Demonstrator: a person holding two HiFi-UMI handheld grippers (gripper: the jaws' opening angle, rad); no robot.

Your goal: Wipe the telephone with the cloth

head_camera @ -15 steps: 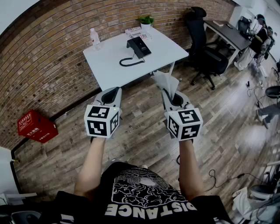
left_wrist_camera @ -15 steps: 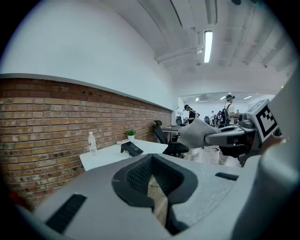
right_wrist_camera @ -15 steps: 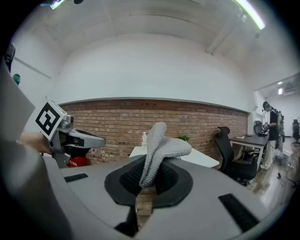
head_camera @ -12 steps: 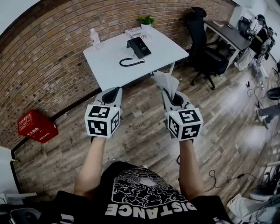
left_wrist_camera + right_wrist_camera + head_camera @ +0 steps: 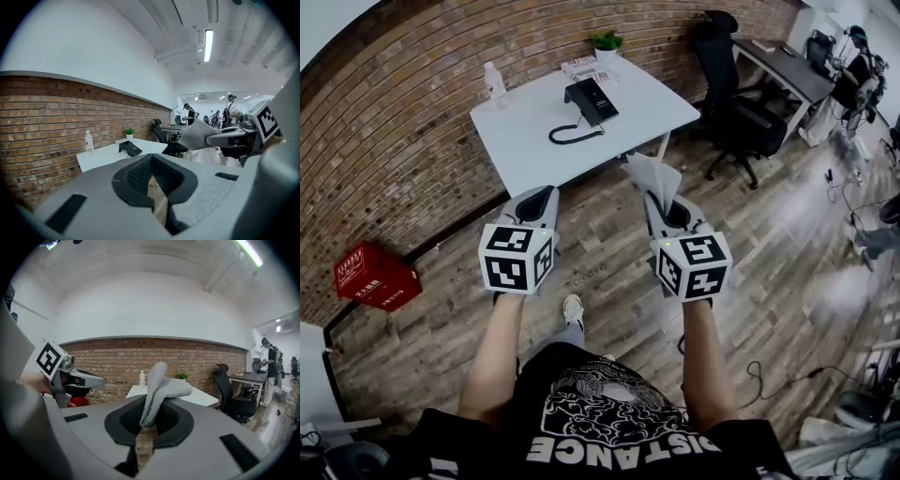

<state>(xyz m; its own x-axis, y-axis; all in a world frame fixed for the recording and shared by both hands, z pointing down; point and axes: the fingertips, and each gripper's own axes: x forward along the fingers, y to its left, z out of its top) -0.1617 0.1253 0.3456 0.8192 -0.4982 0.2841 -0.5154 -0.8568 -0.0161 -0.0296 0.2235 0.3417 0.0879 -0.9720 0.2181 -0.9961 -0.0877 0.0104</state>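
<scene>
The white surface (image 5: pixel 525 141) stands by the brick wall, well ahead of both grippers, carrying the black telephone (image 5: pixel 591 98). The left gripper (image 5: pixel 539 199) has its jaws clenched on nothing; the right gripper (image 5: pixel 666 202) jaws grasp the grey cloth (image 5: pixel 652 178).

I see a white table (image 5: pixel 525 141) against the brick wall (image 5: pixel 403 112), with a bottle (image 5: pixel 494 82) and plant (image 5: pixel 606 42) on it. A black chair (image 5: pixel 736 103) stands beside it, and a red box (image 5: pixel 375 277) sits on the floor.

The telephone (image 5: pixel 591 99) sits on the table (image 5: pixel 525 150) ahead, bottle (image 5: pixel 494 82) to its left, chair (image 5: pixel 733 98) right of the table.
</scene>
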